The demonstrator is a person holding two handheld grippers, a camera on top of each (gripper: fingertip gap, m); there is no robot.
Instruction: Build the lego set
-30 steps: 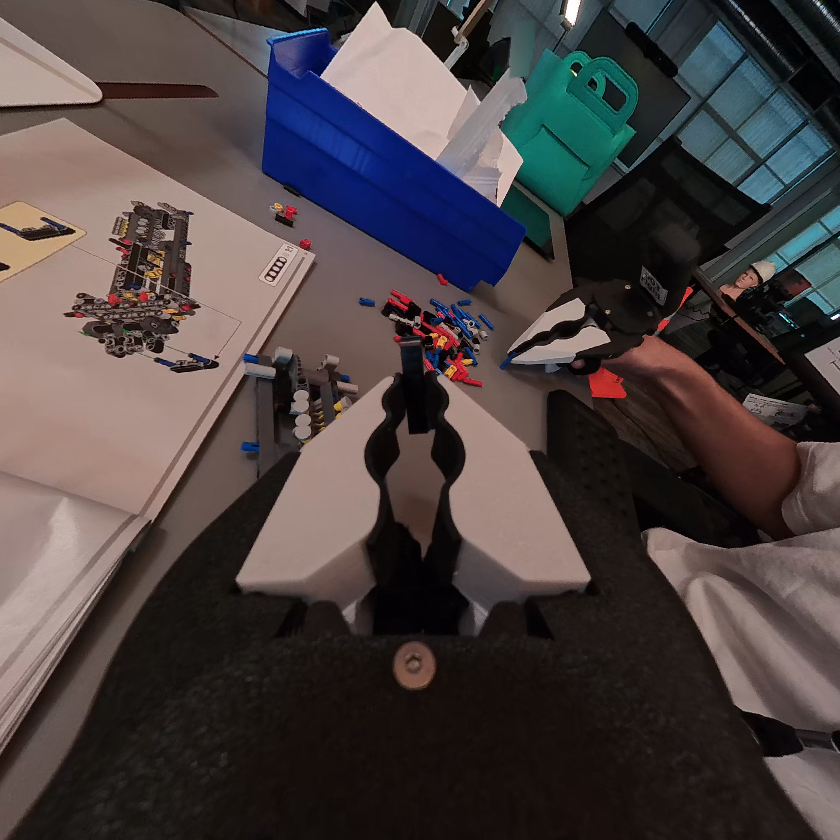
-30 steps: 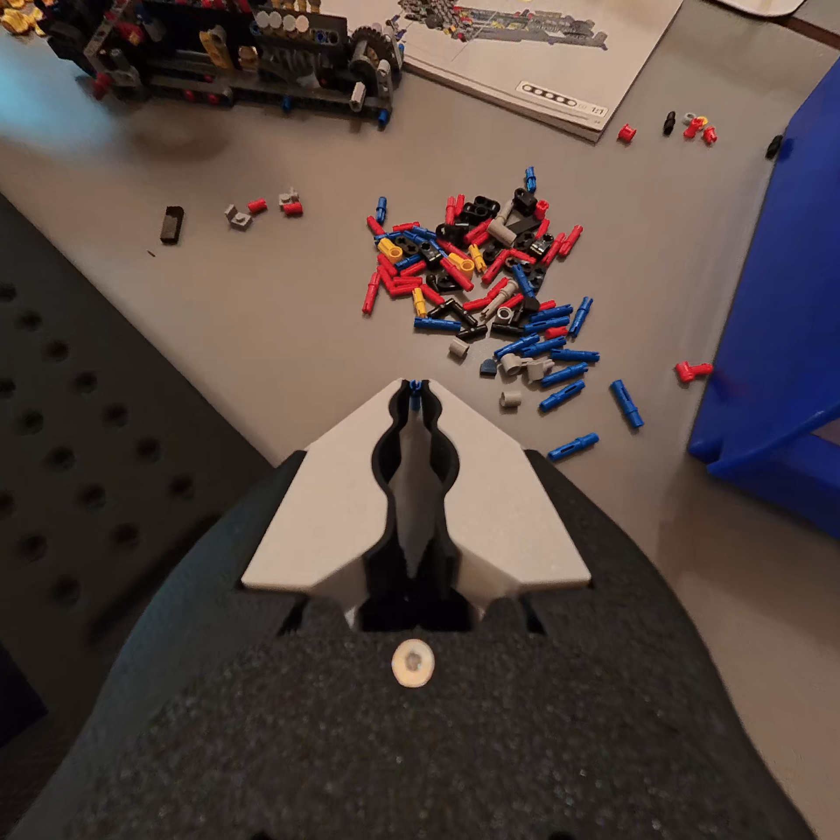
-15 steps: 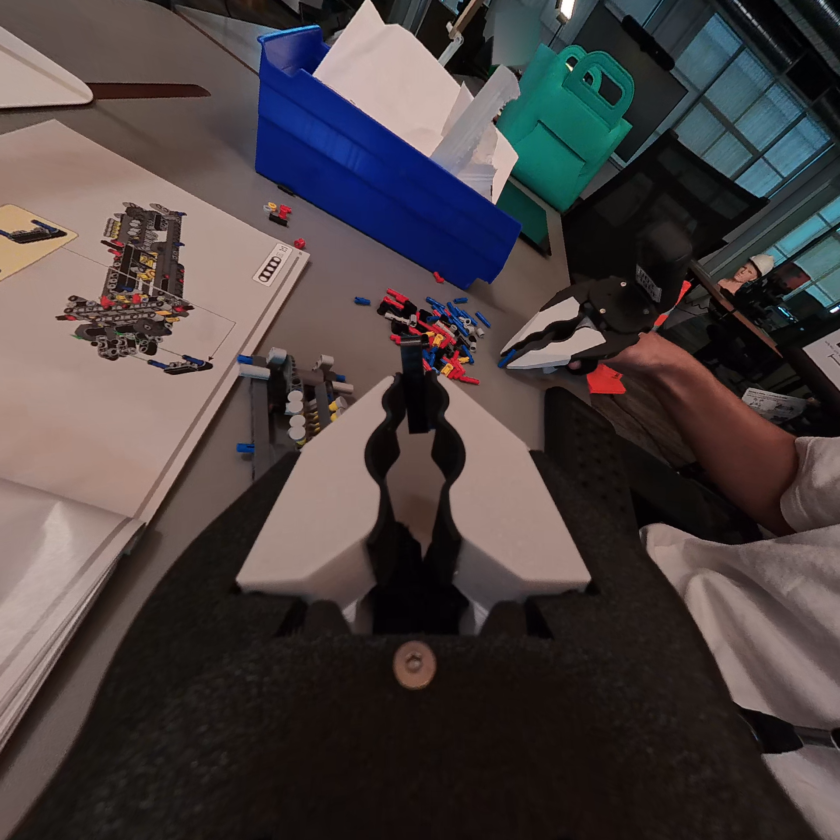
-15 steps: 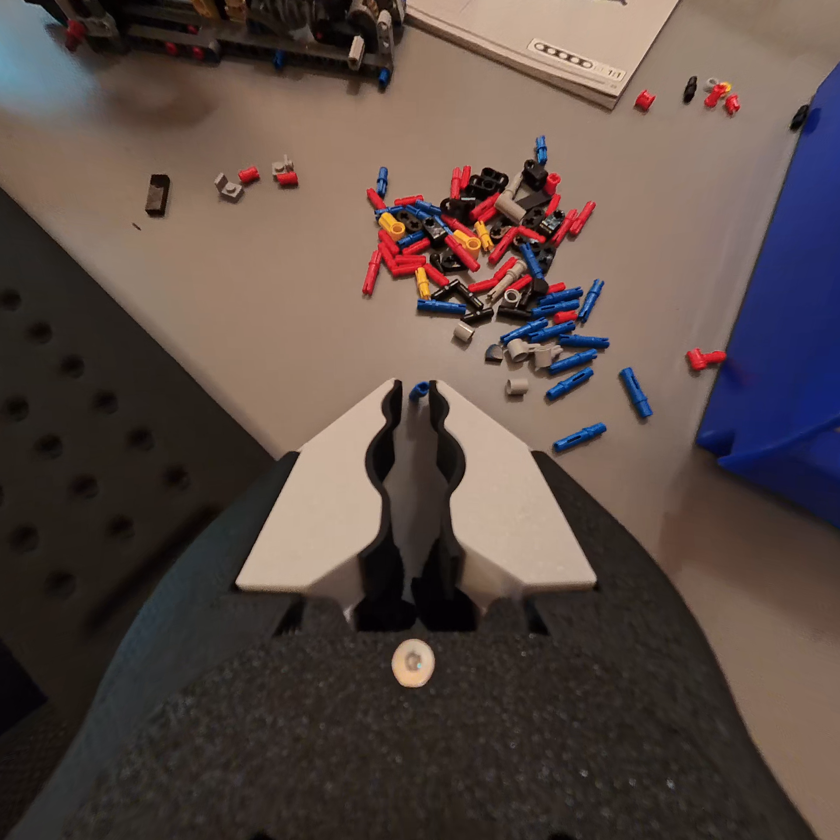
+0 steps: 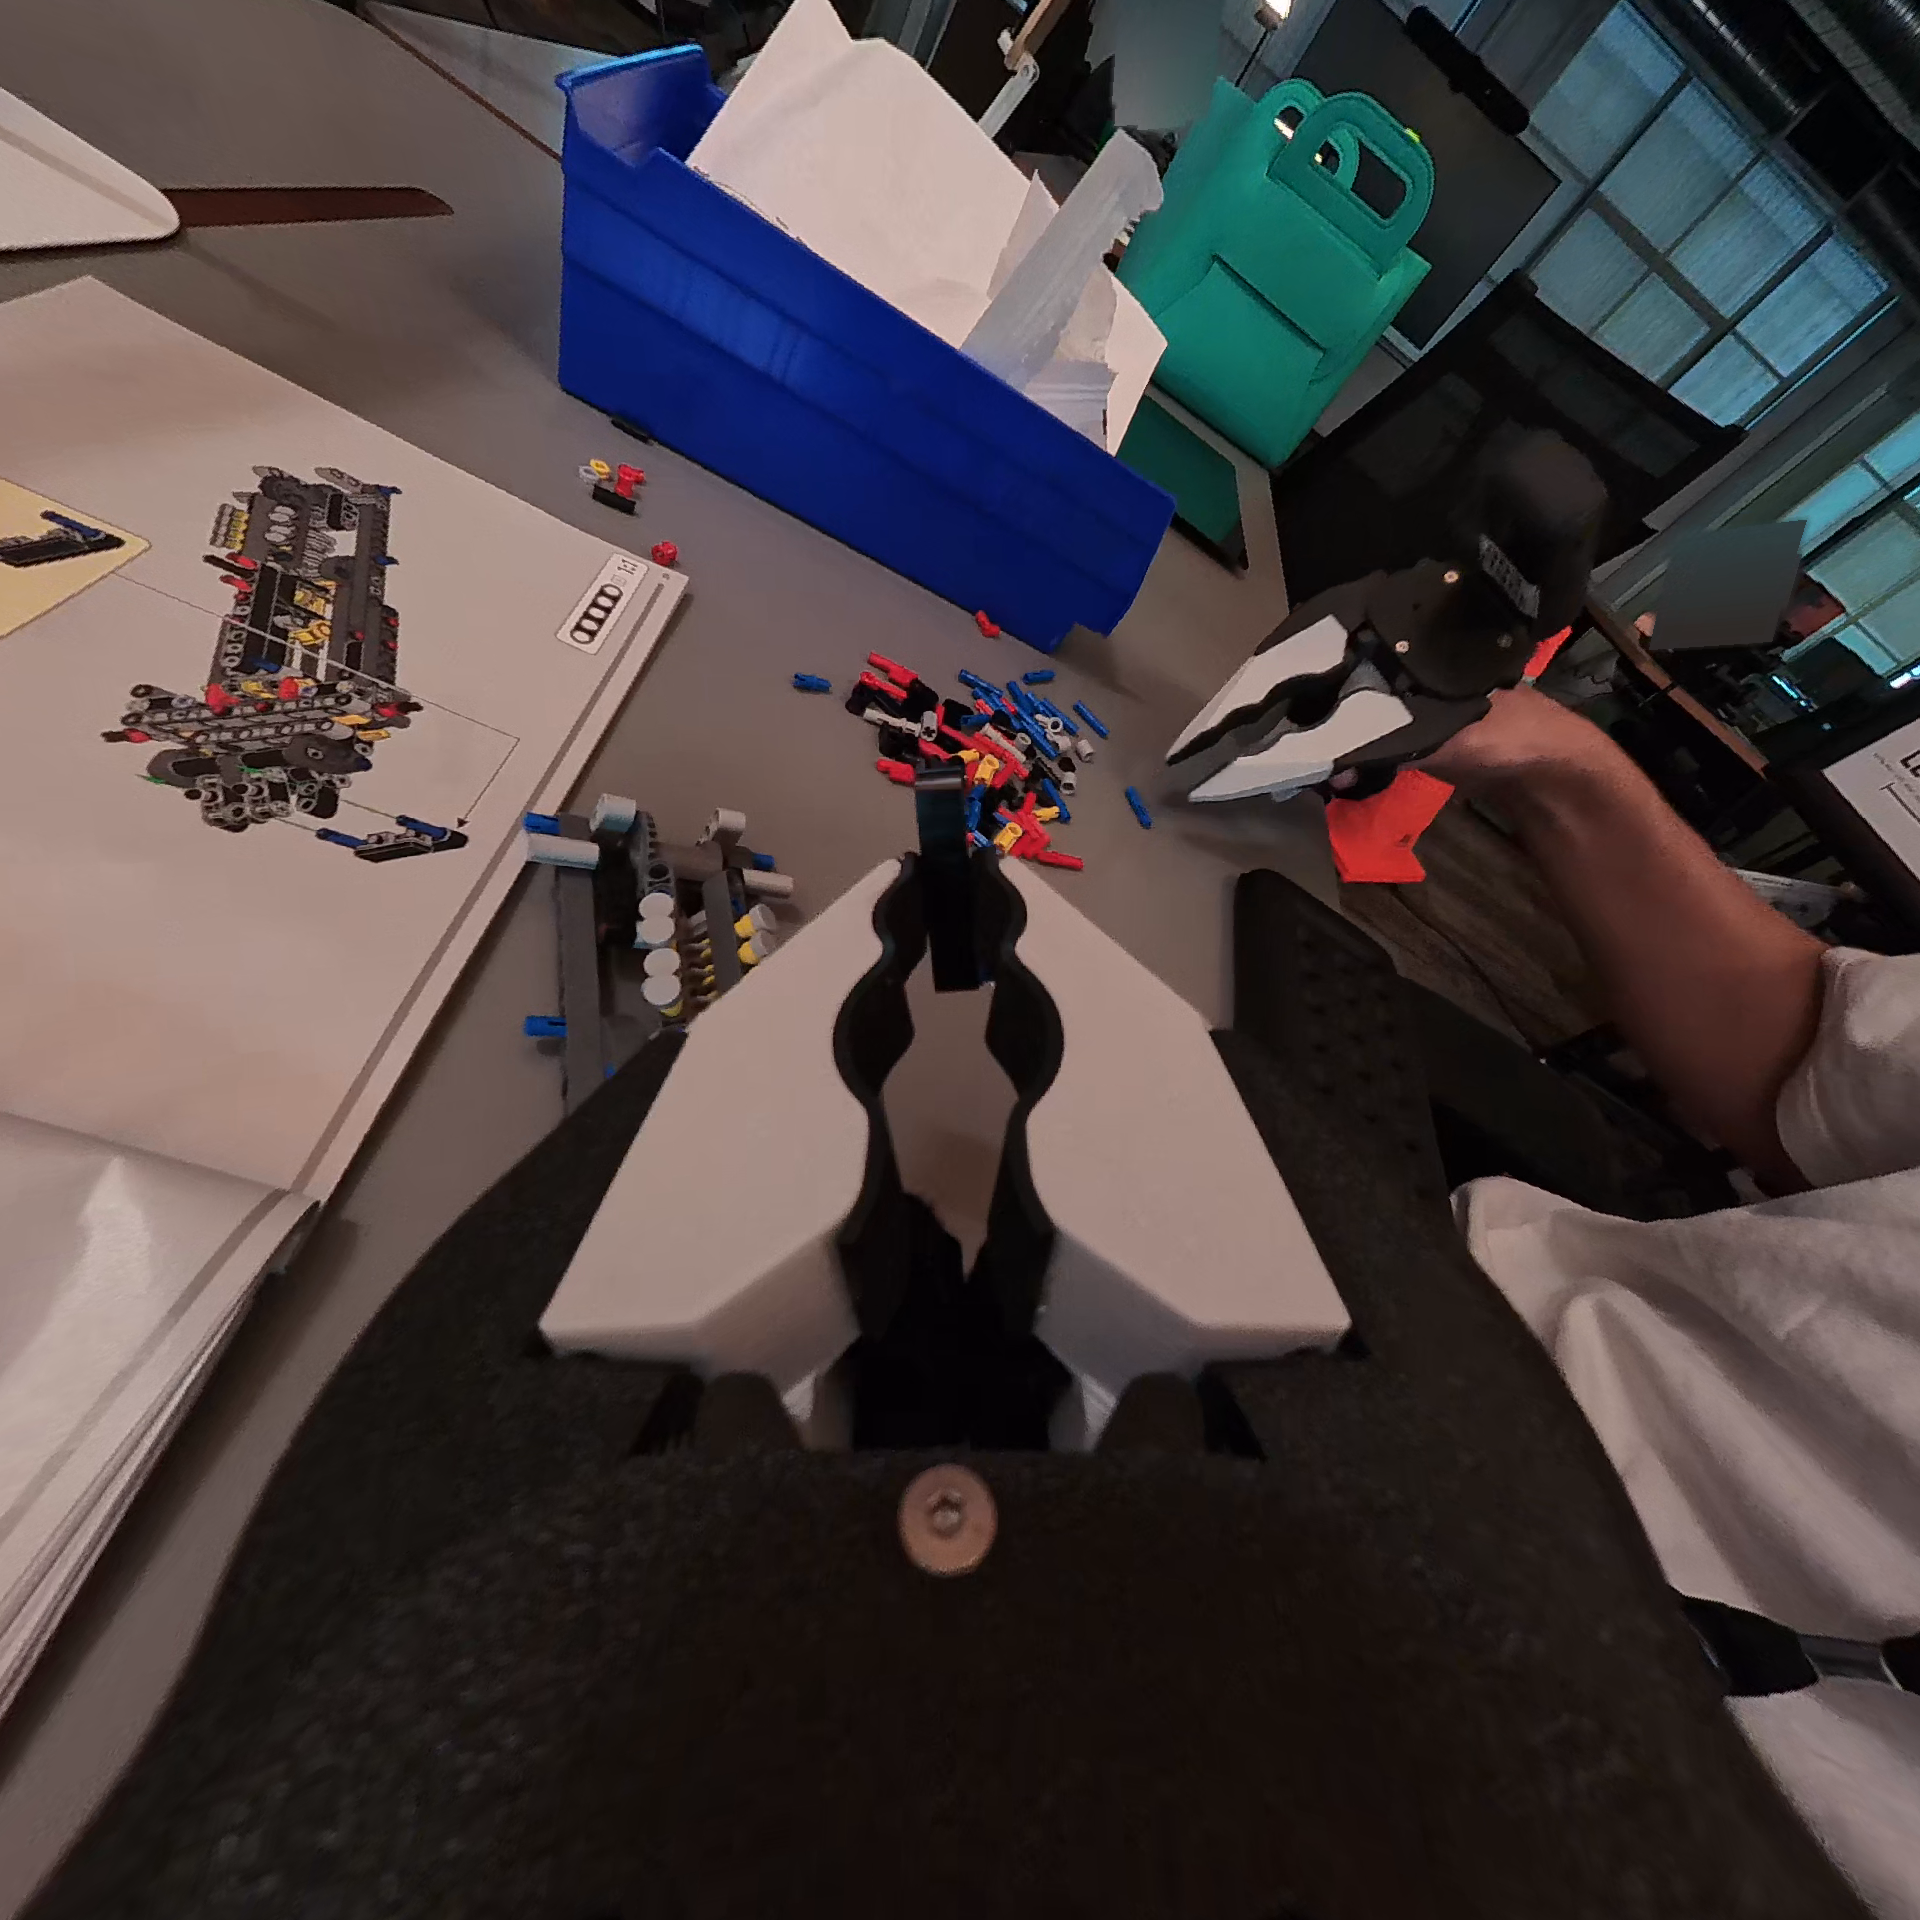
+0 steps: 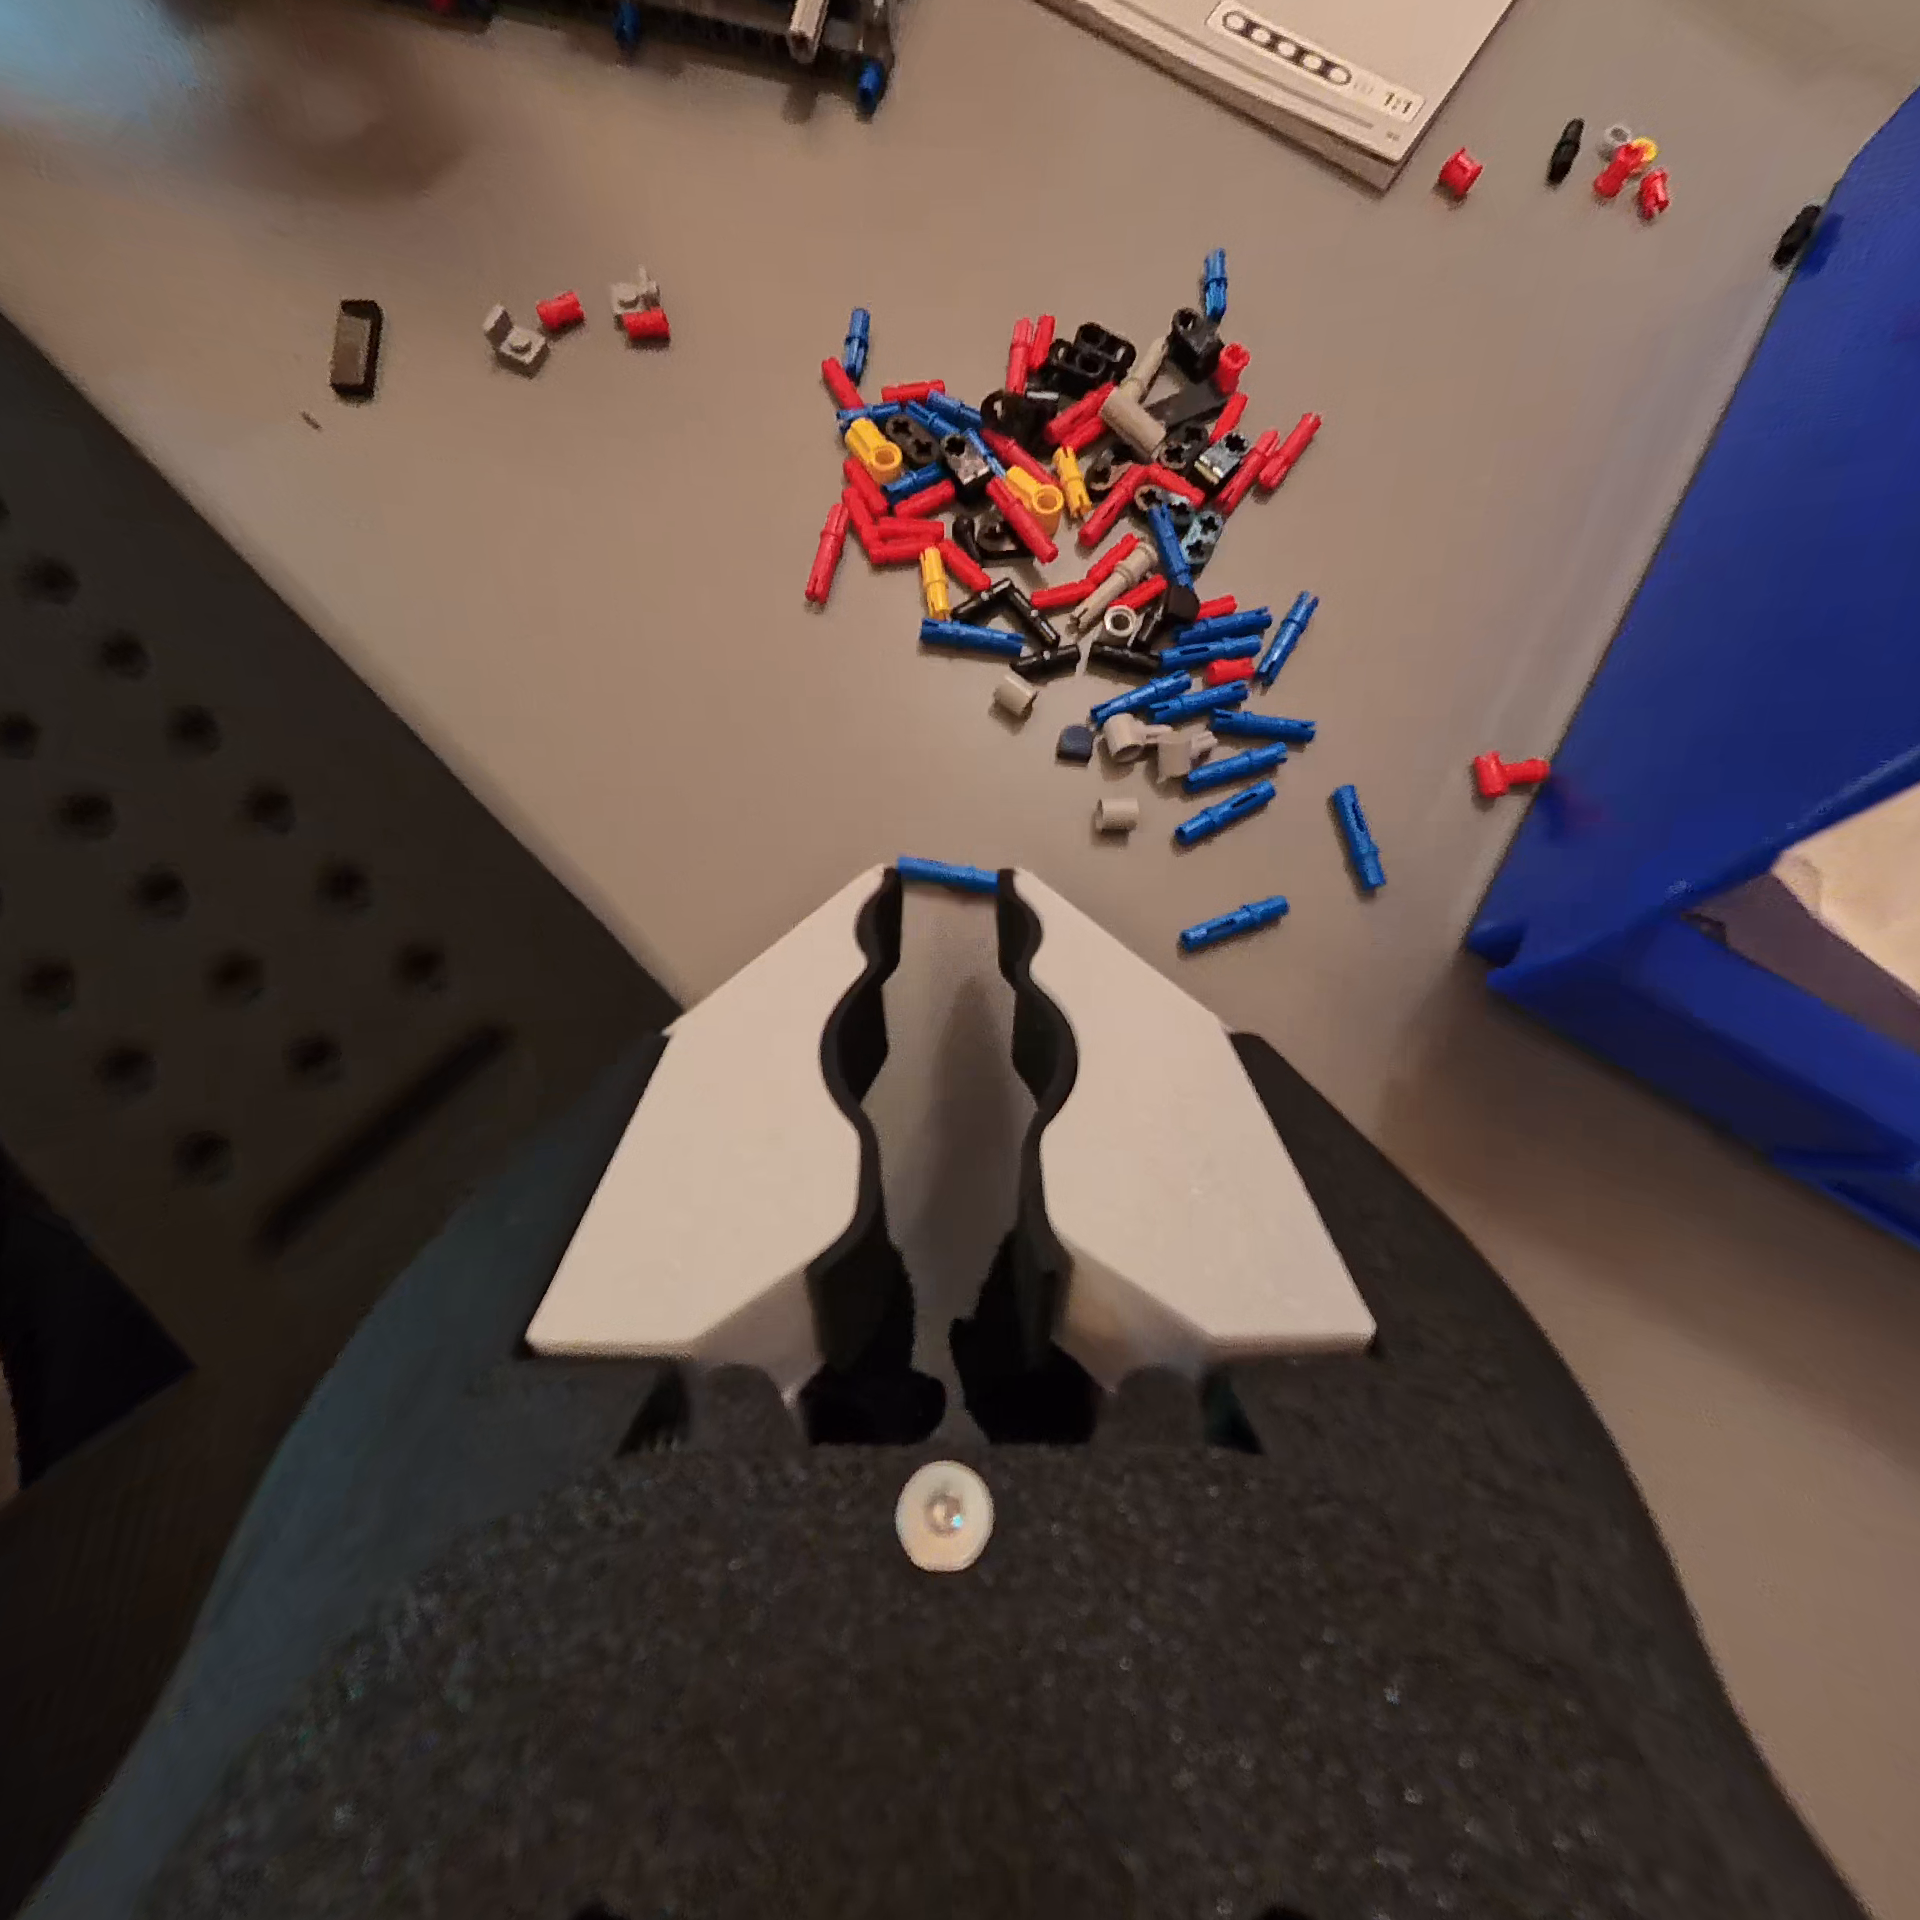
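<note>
My left gripper is shut on a dark narrow beam that sticks up past its tips, held above the table near the partly built grey lego model. My right gripper is open by about a pin's length, low over the table. A blue pin lies crosswise right at its tips; it looks released. The pile of red, blue, black and yellow small parts lies just beyond. In the left wrist view the right gripper hovers at the pile's right edge.
The open instruction book lies left of the model. A blue bin with white paper stands behind the pile, and shows at the right. A black perforated surface lies left. Stray parts lie apart. A person's forearm holds the right gripper. The tips of one gripper are about 25 centimetres away from the tips of the other.
My right gripper has opened from shut on the blue pin; the pin has turned crosswise at the tips. The right gripper also moved slightly back from the pile. The left gripper still holds the beam.
</note>
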